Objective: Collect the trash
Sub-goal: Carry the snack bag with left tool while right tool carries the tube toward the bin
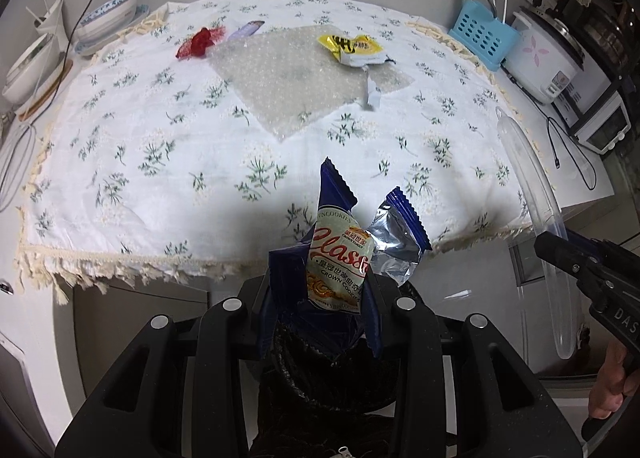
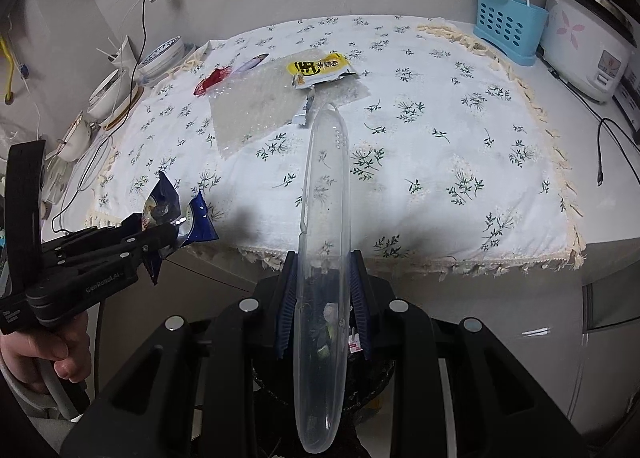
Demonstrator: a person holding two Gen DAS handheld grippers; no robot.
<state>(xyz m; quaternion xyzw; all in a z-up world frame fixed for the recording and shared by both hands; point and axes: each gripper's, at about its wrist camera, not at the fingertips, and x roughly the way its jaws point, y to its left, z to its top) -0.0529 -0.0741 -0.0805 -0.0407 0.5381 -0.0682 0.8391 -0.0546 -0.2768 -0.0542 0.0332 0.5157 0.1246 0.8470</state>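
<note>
My left gripper [image 1: 320, 290] is shut on a blue cookie wrapper [image 1: 340, 258] and holds it off the table's front edge, above a dark bin [image 1: 332, 374]. It also shows in the right wrist view [image 2: 160, 242] with the cookie wrapper [image 2: 176, 213]. My right gripper [image 2: 324, 298] is shut on a long clear plastic case [image 2: 324, 242], also over the bin [image 2: 368, 378]; the case shows in the left wrist view [image 1: 536, 217]. On the table lie a yellow wrapper [image 1: 352, 47], a red wrapper [image 1: 198, 42], a purple wrapper [image 1: 248, 29] and a bubble-wrap sheet [image 1: 296, 77].
A floral tablecloth [image 1: 140, 145] covers the table. Bowls [image 1: 108, 17] stand at the back left. A blue utensil holder [image 1: 482, 35] and a rice cooker [image 1: 548, 57] stand at the back right, with a black cable [image 2: 604, 153] on the counter.
</note>
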